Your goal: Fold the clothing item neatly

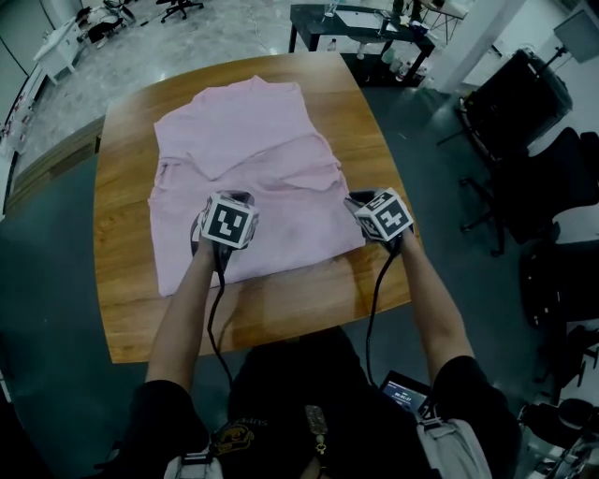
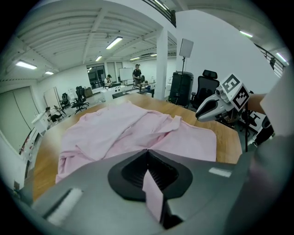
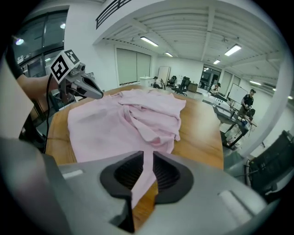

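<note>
A pink garment [image 1: 253, 154] lies spread on the wooden table [image 1: 122, 281], its upper part folded over in rumpled layers. My left gripper [image 1: 238, 196] is shut on the garment's near edge at the left, and a pinched strip of pink cloth [image 2: 153, 195] shows between its jaws [image 2: 148, 153]. My right gripper [image 1: 361, 199] grips the near right corner. A pink strip [image 3: 143, 181] rises between its pads [image 3: 148, 156], and the jaws are closed on it. Each gripper shows in the other's view: the right gripper [image 2: 198, 117] and the left gripper [image 3: 98, 95] both hover over the cloth [image 2: 124, 128] [image 3: 115, 119].
A black desk [image 1: 360, 28] stands beyond the table's far edge. Black office chairs [image 1: 524, 94] crowd the right side. A small dark device [image 1: 404, 391] sits near the person's right hip. People [image 2: 137, 73] stand far back in the room.
</note>
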A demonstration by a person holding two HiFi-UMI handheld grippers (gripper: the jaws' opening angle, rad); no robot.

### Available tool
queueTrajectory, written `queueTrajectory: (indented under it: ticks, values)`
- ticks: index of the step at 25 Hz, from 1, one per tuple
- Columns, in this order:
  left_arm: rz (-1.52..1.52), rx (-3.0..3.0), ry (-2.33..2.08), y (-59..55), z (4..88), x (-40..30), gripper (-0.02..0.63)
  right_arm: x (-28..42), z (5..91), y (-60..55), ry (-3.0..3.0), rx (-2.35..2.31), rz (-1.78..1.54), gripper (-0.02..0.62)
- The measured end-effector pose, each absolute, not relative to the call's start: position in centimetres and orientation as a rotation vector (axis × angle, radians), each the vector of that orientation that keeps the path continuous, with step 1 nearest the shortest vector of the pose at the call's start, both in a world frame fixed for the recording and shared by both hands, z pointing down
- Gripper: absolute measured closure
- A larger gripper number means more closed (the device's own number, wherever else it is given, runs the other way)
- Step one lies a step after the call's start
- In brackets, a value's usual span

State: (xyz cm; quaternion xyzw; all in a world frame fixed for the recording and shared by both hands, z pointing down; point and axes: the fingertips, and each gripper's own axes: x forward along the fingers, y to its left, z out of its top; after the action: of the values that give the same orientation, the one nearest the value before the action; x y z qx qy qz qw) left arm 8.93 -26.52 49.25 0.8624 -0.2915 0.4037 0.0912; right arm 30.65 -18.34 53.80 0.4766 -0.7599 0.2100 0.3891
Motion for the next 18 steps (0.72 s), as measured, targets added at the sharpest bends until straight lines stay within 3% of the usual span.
queueTrajectory:
  ticks: [4, 8, 11, 16, 18]
  values:
    - [1.254, 2.527, -0.815, -26.2, 50.7, 12.8, 0.598, 32.7, 54.4, -19.8, -1.976, 1.172, 0.472, 0.526]
    - [1.305, 2.48, -0.811, -26.9, 52.4, 14.9, 0.598, 32.6, 55.3, -22.4, -2.039, 1.055, 0.394, 0.446]
    - [1.328, 2.447, -0.818, -27.4, 53.4, 15.9, 0.598, 31.9, 56.2, -23.3, -2.056, 0.911, 0.322, 0.426]
    - [1.335, 2.407, -0.865, -28.7, 54.5, 16.5, 0.598, 31.2, 57.0, -25.0, -2.032, 0.711, 0.14, 0.441]
    - [1.345, 2.382, -0.86, -28.8, 55.1, 16.6, 0.598, 31.5, 57.1, -26.3, -2.037, 0.71, 0.165, 0.539]
